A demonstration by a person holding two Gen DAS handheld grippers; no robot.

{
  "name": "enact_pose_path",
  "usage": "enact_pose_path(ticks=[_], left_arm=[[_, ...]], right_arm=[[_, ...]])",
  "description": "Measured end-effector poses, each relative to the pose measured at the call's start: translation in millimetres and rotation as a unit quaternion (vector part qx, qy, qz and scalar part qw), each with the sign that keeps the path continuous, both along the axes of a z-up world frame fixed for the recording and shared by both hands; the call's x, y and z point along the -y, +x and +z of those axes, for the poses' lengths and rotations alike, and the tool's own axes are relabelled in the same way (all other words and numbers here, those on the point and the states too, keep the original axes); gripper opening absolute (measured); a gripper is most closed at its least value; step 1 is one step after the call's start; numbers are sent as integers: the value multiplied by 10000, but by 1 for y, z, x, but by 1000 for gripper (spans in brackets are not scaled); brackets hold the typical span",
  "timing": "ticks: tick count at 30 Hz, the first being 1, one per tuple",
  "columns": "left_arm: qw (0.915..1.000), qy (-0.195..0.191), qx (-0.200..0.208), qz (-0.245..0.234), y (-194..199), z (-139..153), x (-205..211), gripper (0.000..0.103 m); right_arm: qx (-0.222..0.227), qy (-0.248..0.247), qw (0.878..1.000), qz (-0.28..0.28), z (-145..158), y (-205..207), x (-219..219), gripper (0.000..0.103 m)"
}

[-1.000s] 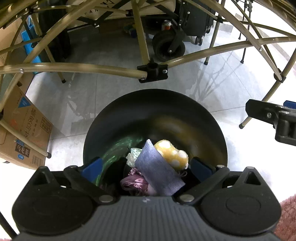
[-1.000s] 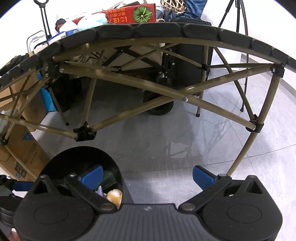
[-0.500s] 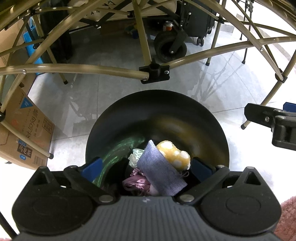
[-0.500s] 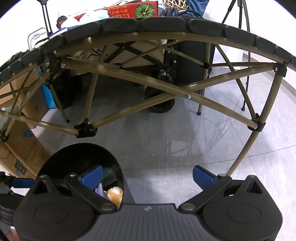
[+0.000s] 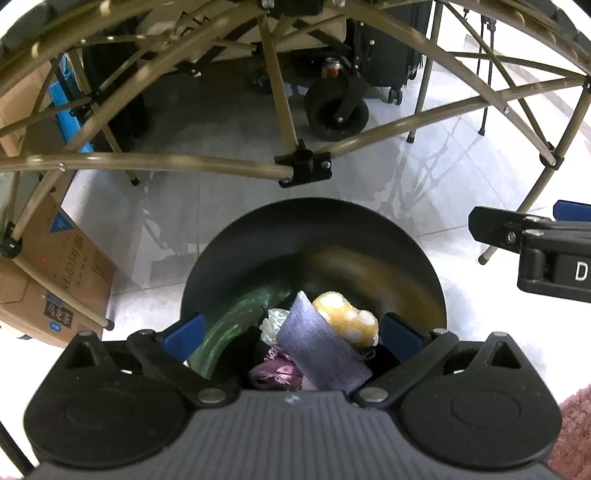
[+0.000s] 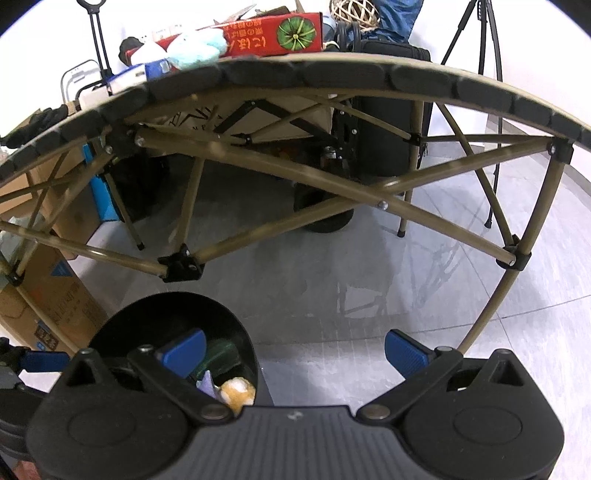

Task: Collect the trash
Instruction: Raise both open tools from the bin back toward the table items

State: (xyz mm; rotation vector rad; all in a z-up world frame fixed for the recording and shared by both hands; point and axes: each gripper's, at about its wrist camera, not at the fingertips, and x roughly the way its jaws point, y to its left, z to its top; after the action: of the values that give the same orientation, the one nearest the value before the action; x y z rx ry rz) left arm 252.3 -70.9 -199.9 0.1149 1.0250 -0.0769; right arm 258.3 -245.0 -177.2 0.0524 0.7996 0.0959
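A black round trash bin [image 5: 369,236] stands on the floor under a folding table. Inside lie a grey-blue cloth [image 5: 321,350], a yellow and white sponge-like lump [image 5: 347,317], a crumpled purple wrapper [image 5: 273,373] and a pale crumpled bit [image 5: 273,325]. My left gripper [image 5: 293,332] hovers open over the bin's mouth with nothing between its blue fingertips. My right gripper [image 6: 295,349] is open and empty too, to the right of the bin [image 6: 173,314], over bare floor. Its body shows at the right edge of the left wrist view.
The table's olive metal legs and cross braces [image 5: 184,162] arch close above and around the bin. Cardboard boxes [image 5: 55,266] stand at the left. A wheeled cart [image 5: 336,110] and black case sit behind. Boxes and clutter [image 6: 273,35] lie on the tabletop. Pink rug [image 5: 572,435] at lower right.
Both grippers have risen and drawn back a little, so the bin and table frame sit lower in view. The trash in the bin has not moved.
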Motion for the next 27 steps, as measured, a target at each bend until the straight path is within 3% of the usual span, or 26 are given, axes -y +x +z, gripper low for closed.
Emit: enact_pose_path(ticks=[15, 27], left_arm=[[9971, 118, 744, 140, -27, 43, -5, 103], [9877, -15, 1493, 453, -60, 88, -26, 103]], right_arm=[[660, -11, 9978, 34, 27, -24, -5, 103], [1572, 129, 9869, 331, 64, -61, -14, 103]])
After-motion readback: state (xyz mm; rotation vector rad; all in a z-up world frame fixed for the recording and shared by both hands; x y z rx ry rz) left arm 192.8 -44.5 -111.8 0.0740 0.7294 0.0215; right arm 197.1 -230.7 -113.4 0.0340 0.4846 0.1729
